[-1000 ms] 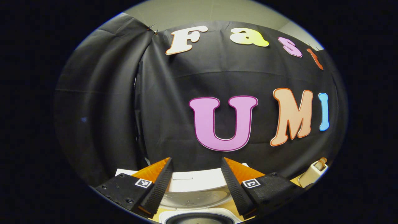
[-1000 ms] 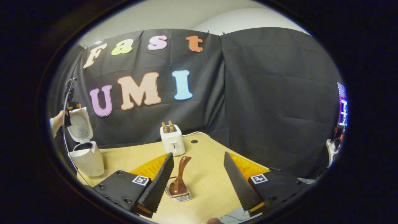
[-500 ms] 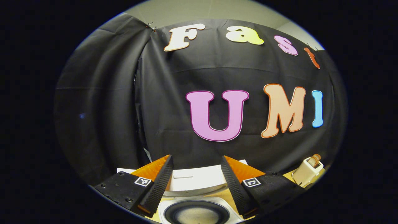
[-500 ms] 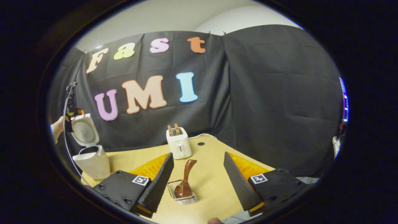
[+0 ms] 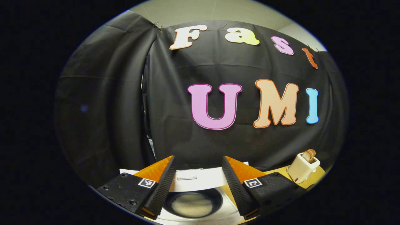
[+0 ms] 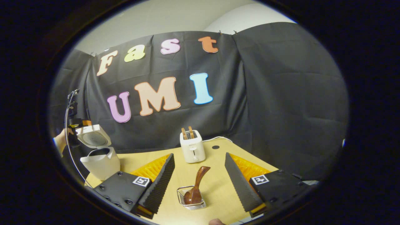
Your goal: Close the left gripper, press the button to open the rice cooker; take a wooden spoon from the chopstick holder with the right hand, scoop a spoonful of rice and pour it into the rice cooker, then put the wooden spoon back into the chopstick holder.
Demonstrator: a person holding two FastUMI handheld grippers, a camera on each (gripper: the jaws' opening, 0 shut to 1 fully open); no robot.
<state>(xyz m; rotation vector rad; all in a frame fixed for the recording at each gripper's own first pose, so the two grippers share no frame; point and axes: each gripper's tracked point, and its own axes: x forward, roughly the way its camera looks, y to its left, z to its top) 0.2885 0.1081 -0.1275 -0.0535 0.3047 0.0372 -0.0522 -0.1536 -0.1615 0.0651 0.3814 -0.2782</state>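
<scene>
The rice cooker (image 6: 100, 157) stands at the worktop's (image 6: 215, 184) far left corner with its lid (image 6: 92, 137) raised. In the left gripper view its dark inner pot (image 5: 193, 203) lies just below the left claw (image 5: 197, 184), whose fingers are spread wide and hold nothing. The wooden spoon (image 6: 196, 187) leans in a small wire holder (image 6: 191, 201) between the fingers of the right claw (image 6: 198, 184), also wide open and empty. A white toaster (image 6: 192, 147) stands behind, near the black cloth.
</scene>
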